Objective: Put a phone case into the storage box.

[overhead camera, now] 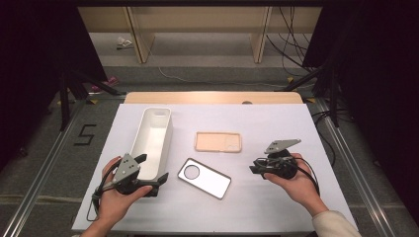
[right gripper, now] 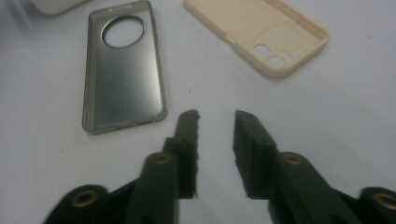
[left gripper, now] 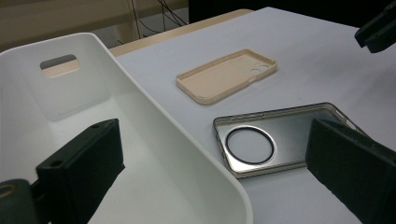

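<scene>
A long white bin (overhead camera: 154, 129) stands on the left of the white tabletop. My left gripper (overhead camera: 150, 169) is at its near end and open wide. In the left gripper view (left gripper: 212, 128) one jaw hangs inside the bin (left gripper: 154, 116) and the other outside it, above a clear grey phone case (left gripper: 280, 140) with a round hole. That case (overhead camera: 205, 177) lies flat just right of the bin. A beige phone case (overhead camera: 218, 141) lies beyond it, hollow side up. My right gripper (overhead camera: 254, 167) is held right of both cases, its jaws (right gripper: 217, 116) a narrow gap apart with nothing between them, pointing toward the grey case (right gripper: 123, 74) and the beige one (right gripper: 261, 35).
The white sheet (overhead camera: 267, 123) covers the table, with a wooden edge (overhead camera: 212, 97) showing at the far side. Tripod legs (overhead camera: 66, 98) and cables (overhead camera: 289, 44) are on the floor around the table. A "5" mark (overhead camera: 85, 134) is on the floor at the left.
</scene>
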`<move>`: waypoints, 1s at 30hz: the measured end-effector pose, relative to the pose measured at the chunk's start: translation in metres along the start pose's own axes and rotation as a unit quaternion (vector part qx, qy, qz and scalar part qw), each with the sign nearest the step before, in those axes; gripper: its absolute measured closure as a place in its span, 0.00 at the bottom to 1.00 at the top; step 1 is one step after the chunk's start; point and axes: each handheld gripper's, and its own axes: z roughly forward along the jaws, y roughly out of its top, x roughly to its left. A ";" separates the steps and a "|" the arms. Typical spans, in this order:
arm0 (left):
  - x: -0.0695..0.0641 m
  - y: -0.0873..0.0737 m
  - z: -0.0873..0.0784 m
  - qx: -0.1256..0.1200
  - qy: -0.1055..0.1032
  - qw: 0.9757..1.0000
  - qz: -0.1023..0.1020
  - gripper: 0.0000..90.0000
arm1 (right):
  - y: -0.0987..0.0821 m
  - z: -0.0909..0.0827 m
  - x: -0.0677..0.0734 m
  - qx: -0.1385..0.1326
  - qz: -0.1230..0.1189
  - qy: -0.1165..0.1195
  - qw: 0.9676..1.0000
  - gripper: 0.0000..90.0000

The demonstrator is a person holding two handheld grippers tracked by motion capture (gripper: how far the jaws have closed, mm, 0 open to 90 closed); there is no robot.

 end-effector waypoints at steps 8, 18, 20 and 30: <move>-0.001 0.000 0.000 0.000 -0.002 1.000 0.001 0.05 | 0.025 0.031 0.006 0.079 -0.023 0.009 0.997 1.00; -0.001 0.000 0.000 -0.001 -0.003 1.000 0.000 0.05 | 0.043 0.072 0.009 0.150 -0.035 0.008 0.988 1.00; -0.001 0.000 0.000 -0.001 -0.003 1.000 0.001 0.05 | 0.045 0.077 0.010 0.157 -0.040 0.008 0.987 1.00; -0.001 0.000 0.000 0.000 -0.005 1.000 0.001 0.05 | 0.049 0.092 0.018 0.190 -0.057 0.013 0.980 1.00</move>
